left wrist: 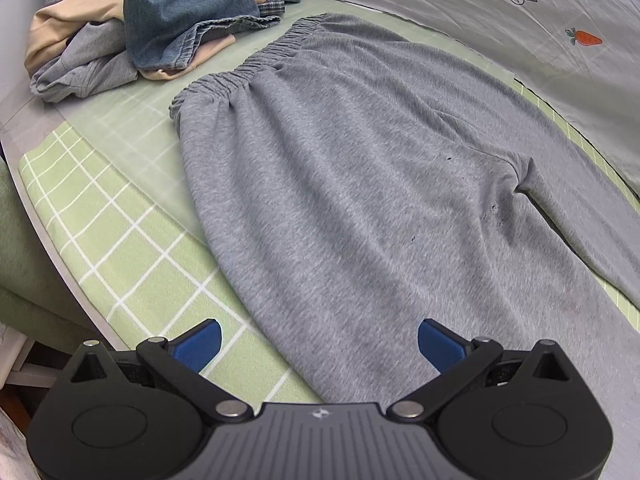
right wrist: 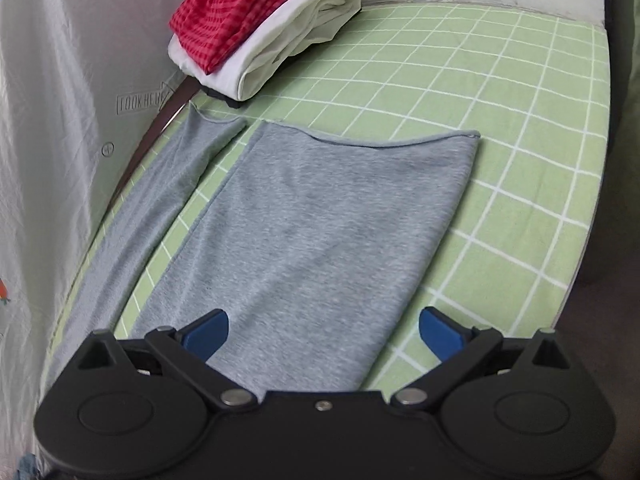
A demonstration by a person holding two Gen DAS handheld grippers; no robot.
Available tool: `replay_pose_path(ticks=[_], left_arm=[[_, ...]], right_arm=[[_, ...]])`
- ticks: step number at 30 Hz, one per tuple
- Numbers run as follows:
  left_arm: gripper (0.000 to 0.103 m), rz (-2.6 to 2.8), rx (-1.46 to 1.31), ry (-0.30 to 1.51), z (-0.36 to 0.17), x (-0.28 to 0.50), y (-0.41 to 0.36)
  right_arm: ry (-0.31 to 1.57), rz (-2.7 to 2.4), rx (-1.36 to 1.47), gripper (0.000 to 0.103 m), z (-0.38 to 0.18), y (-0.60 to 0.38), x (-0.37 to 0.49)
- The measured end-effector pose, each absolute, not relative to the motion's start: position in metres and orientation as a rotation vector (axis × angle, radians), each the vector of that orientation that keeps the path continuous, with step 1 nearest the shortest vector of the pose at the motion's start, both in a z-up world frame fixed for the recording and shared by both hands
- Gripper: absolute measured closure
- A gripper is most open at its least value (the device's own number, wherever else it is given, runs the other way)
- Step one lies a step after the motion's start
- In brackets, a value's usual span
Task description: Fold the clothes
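Note:
Grey sweatpants (left wrist: 360, 168) lie flat on the green checked sheet (left wrist: 112, 232), elastic waistband at the far end in the left wrist view. My left gripper (left wrist: 320, 344) is open and empty just above the near leg. In the right wrist view both pant legs (right wrist: 312, 232) stretch away to their cuffs, the near leg wide, the far leg narrow by the wall. My right gripper (right wrist: 324, 332) is open and empty over the near leg.
A heap of unfolded clothes, denim, beige and grey (left wrist: 152, 28), lies beyond the waistband at far left. A folded stack, red checked on white (right wrist: 256, 28), sits past the cuffs. A grey fabric wall (right wrist: 48, 140) runs along the far side. The bed edge (right wrist: 592, 216) drops off on the right.

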State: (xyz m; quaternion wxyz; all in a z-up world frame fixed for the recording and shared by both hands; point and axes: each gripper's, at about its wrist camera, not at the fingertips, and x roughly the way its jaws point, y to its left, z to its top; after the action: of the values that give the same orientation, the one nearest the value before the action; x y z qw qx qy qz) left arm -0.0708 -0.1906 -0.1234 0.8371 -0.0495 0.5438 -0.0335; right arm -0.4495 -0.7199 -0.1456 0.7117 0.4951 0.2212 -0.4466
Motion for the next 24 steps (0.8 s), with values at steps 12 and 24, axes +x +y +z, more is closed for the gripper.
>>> replay_pose_path(ticks=[12,24], left_arm=[[0.000,-0.063,-0.285,1.170,-0.131,-0.058,-0.161],[0.000,0.008,-0.489,1.112,-0.139,-0.015,-0.111]], right_arm=[[0.360,-0.844,1.332,0.000,-0.155,-0.697,-0.438],[0.376,-0.837,1.348,0.000,-0.152,-0.668,-0.408]])
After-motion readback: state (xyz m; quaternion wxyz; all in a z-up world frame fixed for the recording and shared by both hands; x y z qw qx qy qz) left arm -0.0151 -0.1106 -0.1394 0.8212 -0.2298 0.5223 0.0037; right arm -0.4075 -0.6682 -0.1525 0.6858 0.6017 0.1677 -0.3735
